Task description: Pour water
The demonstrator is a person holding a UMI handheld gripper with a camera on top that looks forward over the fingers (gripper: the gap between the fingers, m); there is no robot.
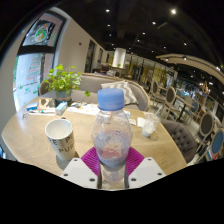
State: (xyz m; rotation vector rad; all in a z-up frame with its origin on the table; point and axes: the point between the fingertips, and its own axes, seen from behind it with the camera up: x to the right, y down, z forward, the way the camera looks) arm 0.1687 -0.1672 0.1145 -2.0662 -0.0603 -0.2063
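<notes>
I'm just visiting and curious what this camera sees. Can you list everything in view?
Water bottle: one, clear with a blue cap, upright between the fingers.
Paper cup: one, white with print, on the table beside the bottle.
Potted plant: one, green, at the table's far side.
Glass: one, clear, beyond the bottle on its other side.
Table: one, light wood.
Chairs: several, grey, beyond the table.
Fingers: two, white with pink pads, pressed on the bottle.
</notes>
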